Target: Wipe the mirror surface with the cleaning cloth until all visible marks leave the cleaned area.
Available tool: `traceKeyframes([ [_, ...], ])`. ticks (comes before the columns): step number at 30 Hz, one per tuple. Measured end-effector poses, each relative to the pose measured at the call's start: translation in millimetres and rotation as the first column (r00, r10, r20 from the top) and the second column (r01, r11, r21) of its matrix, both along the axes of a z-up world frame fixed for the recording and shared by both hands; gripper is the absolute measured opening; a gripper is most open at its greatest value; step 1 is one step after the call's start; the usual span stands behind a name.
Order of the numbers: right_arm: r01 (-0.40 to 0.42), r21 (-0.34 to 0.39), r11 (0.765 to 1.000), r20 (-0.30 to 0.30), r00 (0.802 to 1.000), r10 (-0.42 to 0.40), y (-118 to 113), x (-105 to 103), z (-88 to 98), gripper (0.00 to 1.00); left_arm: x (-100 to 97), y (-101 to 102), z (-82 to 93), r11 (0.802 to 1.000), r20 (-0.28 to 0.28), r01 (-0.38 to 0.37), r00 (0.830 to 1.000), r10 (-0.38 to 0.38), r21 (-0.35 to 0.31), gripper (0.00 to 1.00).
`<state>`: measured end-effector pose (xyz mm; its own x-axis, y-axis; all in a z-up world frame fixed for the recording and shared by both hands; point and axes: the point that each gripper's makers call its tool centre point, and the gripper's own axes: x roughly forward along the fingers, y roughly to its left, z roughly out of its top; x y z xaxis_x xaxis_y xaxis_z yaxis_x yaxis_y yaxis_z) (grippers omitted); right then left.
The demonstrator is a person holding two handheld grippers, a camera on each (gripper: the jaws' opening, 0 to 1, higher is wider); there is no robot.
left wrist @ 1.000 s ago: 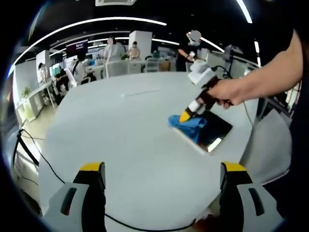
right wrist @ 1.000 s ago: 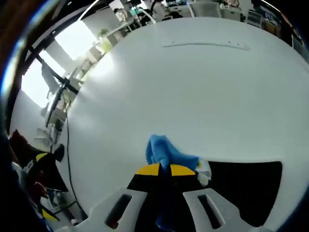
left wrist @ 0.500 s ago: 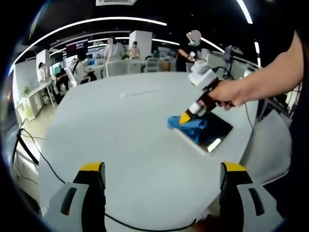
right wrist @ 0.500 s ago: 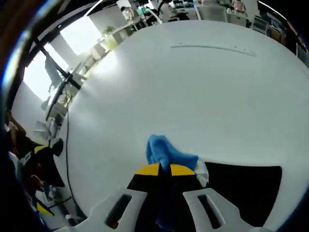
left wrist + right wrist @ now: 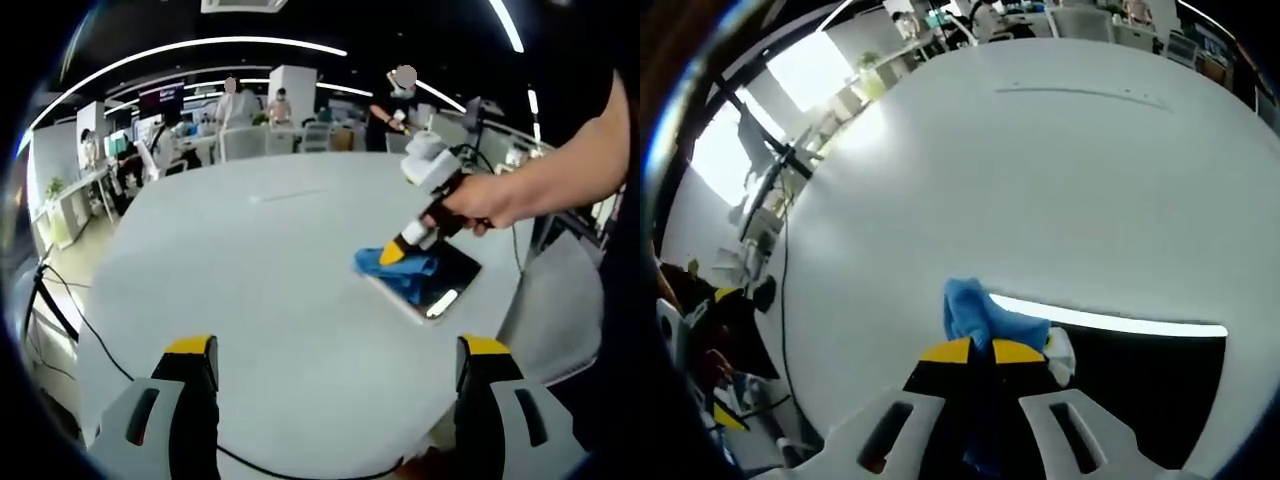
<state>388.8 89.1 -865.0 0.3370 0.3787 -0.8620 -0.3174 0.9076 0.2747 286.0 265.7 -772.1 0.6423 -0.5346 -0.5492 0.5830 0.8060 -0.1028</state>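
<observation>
A broad, pale, round-edged worktop (image 5: 260, 260) carries the things, its surface matte and grey-white with a thin straight seam (image 5: 290, 192) running across its far part. On its right side lies a dark rectangular mirror (image 5: 435, 285), flat on the surface, with a blue cloth (image 5: 395, 265) bunched over its left end and spilling onto the worktop beside it. A thin black cable (image 5: 300, 470) trails across the near edge.
</observation>
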Motion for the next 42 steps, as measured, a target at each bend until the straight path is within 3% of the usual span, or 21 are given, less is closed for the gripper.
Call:
traceKeyframes([
  [20,-0.041,0.008,0.999,-0.034,0.999,0.042,1.8,-33.8,1.8,0.00,-3.2,0.4,3.0,1.000,0.004,0.002,1.000,-0.002,0.000,0.99],
  [35,-0.053,0.024,0.998,-0.023,0.998,0.054,-0.4,-30.8,0.9,0.00,-0.8,-0.2,3.7,1.000,0.005,0.006,1.000,-0.006,0.008,0.99],
  [42,-0.056,0.005,0.998,-0.020,0.998,0.056,-18.2,-28.5,0.1,0.00,0.2,-1.8,4.0,1.000,0.006,-0.001,1.000,0.001,0.007,0.99],
])
